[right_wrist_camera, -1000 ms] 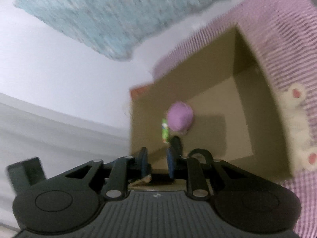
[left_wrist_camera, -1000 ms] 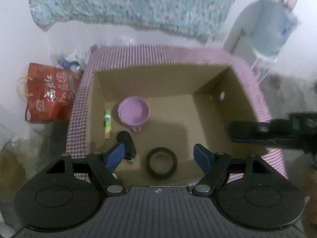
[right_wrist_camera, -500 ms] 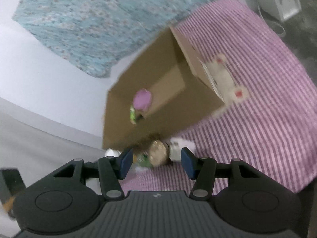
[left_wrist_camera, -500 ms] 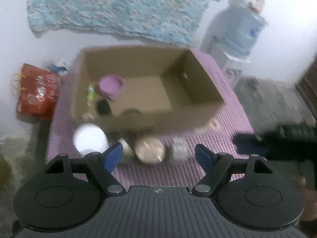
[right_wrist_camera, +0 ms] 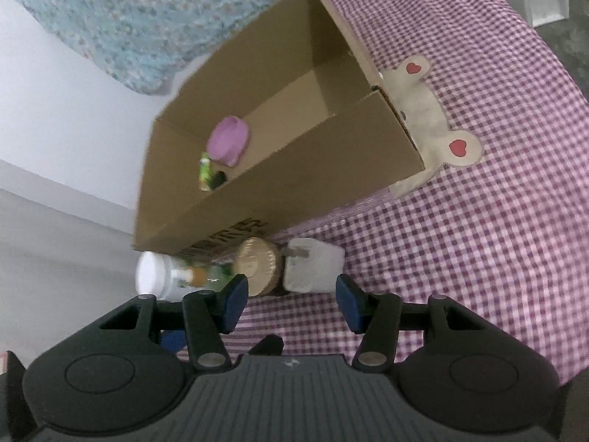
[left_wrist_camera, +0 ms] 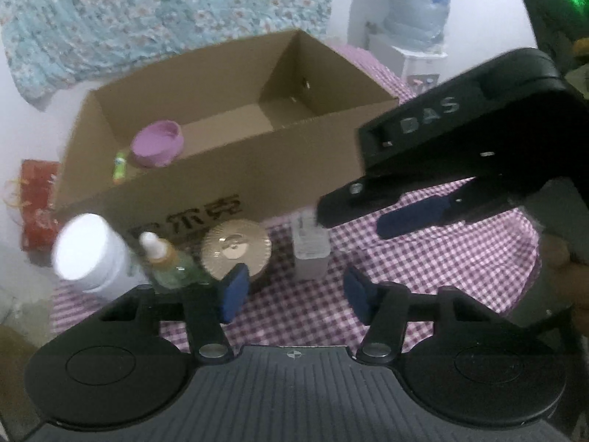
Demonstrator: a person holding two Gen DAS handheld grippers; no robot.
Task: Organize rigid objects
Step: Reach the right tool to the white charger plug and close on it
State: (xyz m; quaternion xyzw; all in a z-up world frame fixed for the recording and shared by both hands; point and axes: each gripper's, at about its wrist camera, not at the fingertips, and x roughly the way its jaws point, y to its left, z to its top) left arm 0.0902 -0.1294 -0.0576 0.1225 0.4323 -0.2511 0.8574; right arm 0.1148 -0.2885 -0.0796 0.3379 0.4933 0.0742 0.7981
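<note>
A cardboard box [left_wrist_camera: 228, 169] [right_wrist_camera: 294, 191] stands on the checked cloth. It holds a purple bowl [left_wrist_camera: 158, 143] [right_wrist_camera: 229, 144] and a green tube [left_wrist_camera: 119, 165] [right_wrist_camera: 204, 171]. In front of it stand a white jar [left_wrist_camera: 86, 248] [right_wrist_camera: 154, 275], a green dropper bottle [left_wrist_camera: 169, 263] [right_wrist_camera: 206, 276], a round gold-lidded tin [left_wrist_camera: 235, 248] [right_wrist_camera: 257, 263] and a white charger plug [left_wrist_camera: 311, 248] [right_wrist_camera: 313, 267]. My left gripper [left_wrist_camera: 291, 296] is open and empty, just short of the tin and plug. My right gripper [right_wrist_camera: 289, 294] is open and empty, close before the plug; it also shows from the side in the left wrist view [left_wrist_camera: 416, 213].
The purple checked cloth [right_wrist_camera: 497, 202] has a bear patch [right_wrist_camera: 430, 118] beside the box. A water dispenser [left_wrist_camera: 416, 18] stands at the back right, a red bag [left_wrist_camera: 33, 206] on the left, a floral cloth [left_wrist_camera: 147, 11] on the wall.
Both grippers have pulled back out of the box and dropped toward the row of items before it. The right gripper, nearly closed a second ago, has opened.
</note>
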